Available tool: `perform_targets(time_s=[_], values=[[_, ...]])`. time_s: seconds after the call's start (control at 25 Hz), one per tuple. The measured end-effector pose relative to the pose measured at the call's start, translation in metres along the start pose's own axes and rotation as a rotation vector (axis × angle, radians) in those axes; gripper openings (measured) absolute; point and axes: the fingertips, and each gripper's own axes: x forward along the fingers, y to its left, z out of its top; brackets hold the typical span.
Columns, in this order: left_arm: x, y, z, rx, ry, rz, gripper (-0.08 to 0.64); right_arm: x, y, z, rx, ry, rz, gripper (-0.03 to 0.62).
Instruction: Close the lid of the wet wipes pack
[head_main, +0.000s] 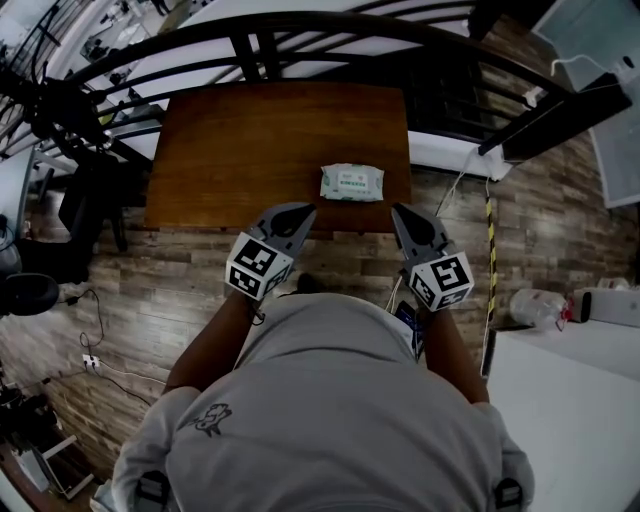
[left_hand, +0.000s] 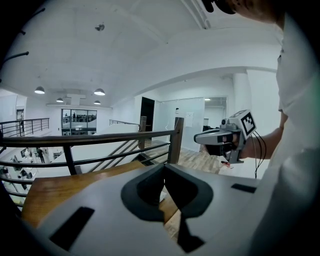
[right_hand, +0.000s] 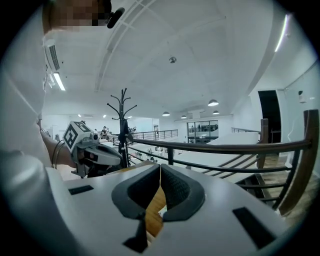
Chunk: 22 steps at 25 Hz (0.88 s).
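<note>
Behind left tool (left_hand: 163, 166), pack (left_hand: 162, 196) mostly hidden

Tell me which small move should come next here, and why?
Probably bring the right tool forward toward the wet wipes pack. It and the left tool are shut, empty, and hover at the near edge of the table; the pack lies just beyond them, untouched. Whether its lid stands open is too small to tell.
</note>
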Motion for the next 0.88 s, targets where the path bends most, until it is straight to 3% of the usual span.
perform_targets(time_s=[0.52, 0.88], values=[[0.017, -0.095, -0.001, -0.011, -0.031, 0.029, 0.012, -0.092, -0.017, -0.032, -0.004, 0.005, 0.048, 0.035], [0.002, -0.170, -0.009, -0.023, -0.059, 0.052, 0.012, -0.160, 0.009, -0.056, 0.013, -0.004, 0.093, 0.035]])
